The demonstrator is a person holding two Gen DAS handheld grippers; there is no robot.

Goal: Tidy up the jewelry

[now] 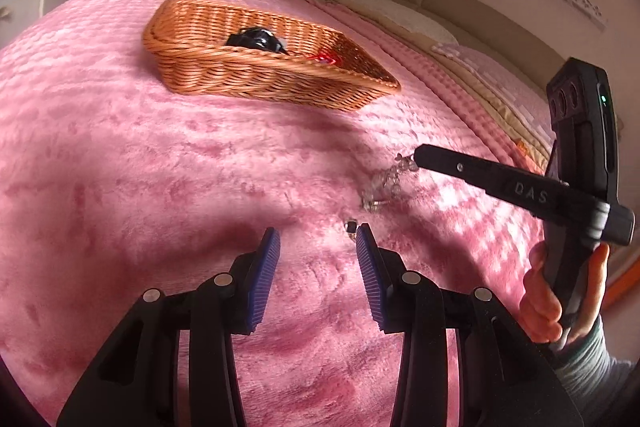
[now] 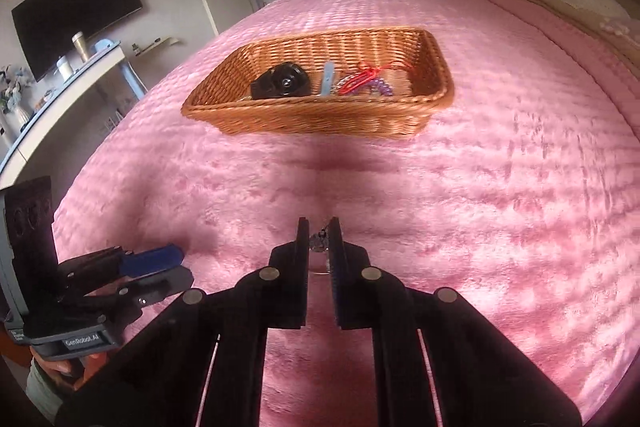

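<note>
- Bedspread (image 1: 160, 167) of pink plush fills the left wrist view; a wicker basket (image 1: 224, 67) sits in the upper middle, holding a black round item (image 1: 256, 38) and a glimpse of red cord (image 1: 326, 58).
- The left gripper (image 1: 318, 247) occupies the lower centre, its blue pads partly apart with only plush between them, gripping nothing; a small dark clasp piece (image 1: 351, 227) lies just by the tip of its right-hand pad.
- From the right edge the right gripper (image 1: 418, 157) reaches in, held by a hand (image 1: 560, 303); its narrow tips pinch one end of a clear bead chain (image 1: 386, 183), which trails down and left toward the bedspread.
- In the right wrist view the wicker basket (image 2: 320, 119) stands in the upper middle, well apart from the tongs, with the black round item (image 2: 282, 83), a pale blue strip (image 2: 328, 79), red cord (image 2: 366, 75) and purple beads (image 2: 382, 87) inside.
- At lower centre the right gripper (image 2: 319, 239) shows its jaws nearly together, clamped on the clear bead chain (image 2: 319, 241).
- The left gripper (image 2: 160, 267) appears at lower left, low over the bedspread (image 2: 500, 207).
- Judgement: the step in hand is picking this chain off the bed; the basket already holds other pieces.
- The next move calls for lifting until the trailing end clears the plush, carrying it to the basket at the top of frame, then letting go above the open floor. The dangling end could snag on the pile or the rim.
</note>
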